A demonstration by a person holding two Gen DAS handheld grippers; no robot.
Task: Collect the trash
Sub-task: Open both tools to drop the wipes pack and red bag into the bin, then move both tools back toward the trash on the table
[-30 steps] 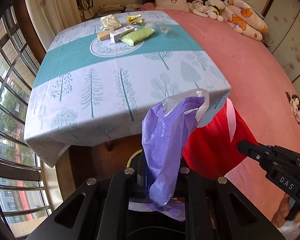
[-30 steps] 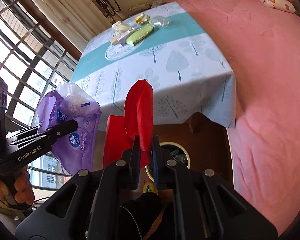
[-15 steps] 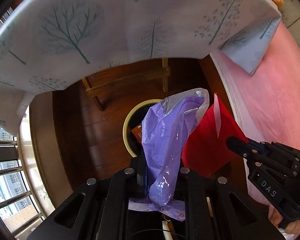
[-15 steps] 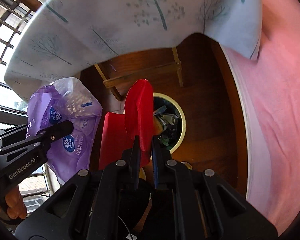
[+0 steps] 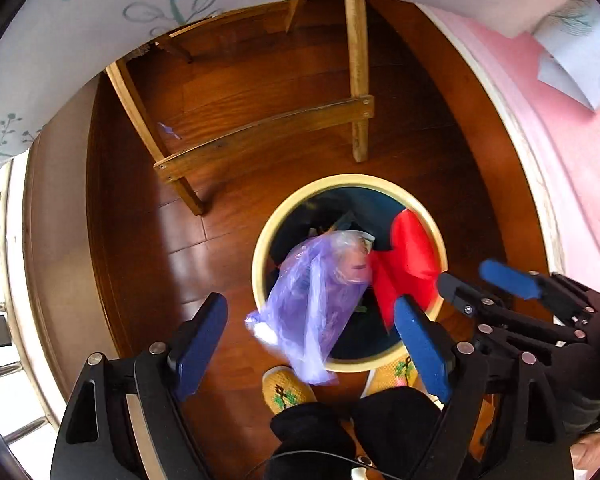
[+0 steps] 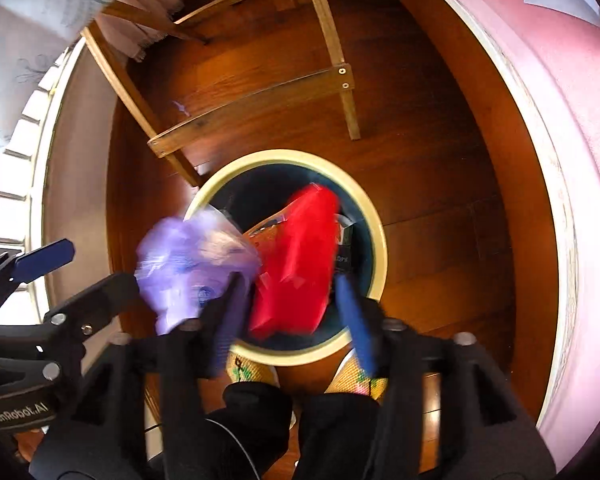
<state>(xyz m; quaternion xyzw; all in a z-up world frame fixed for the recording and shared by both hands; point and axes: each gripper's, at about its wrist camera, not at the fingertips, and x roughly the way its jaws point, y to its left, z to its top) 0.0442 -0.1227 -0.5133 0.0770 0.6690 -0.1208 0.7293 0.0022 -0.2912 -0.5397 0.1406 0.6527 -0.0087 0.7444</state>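
A round bin [image 5: 260, 264] with a cream rim stands on the wooden floor, with trash inside it. My left gripper [image 5: 310, 344] points straight down just above its near edge. Its jaws are opening wide, and the purple plastic bag [image 5: 320, 292] hangs loose and blurred between them, touching neither pad. My right gripper [image 6: 292, 320] is over the bin [image 6: 376, 240] too. Its jaws are also opening, and the red wrapper [image 6: 300, 264] drops free between them. The purple bag [image 6: 188, 264] and left gripper [image 6: 72, 276] show at the left. The red wrapper [image 5: 408, 264] and right gripper [image 5: 480, 284] show at the right.
Wooden table legs and a crossbar [image 5: 268, 132] stand just beyond the bin, under the hanging tablecloth [image 5: 100, 12]. The pink bed [image 5: 572, 128] runs along the right. A person's patterned slippers [image 5: 288, 392] and dark trouser legs are at the bin's near side. A window railing is at the left.
Both grippers have sunk from above the table to just over the bin. Both have opened and let go, and the purple bag and red wrapper are falling toward the bin.
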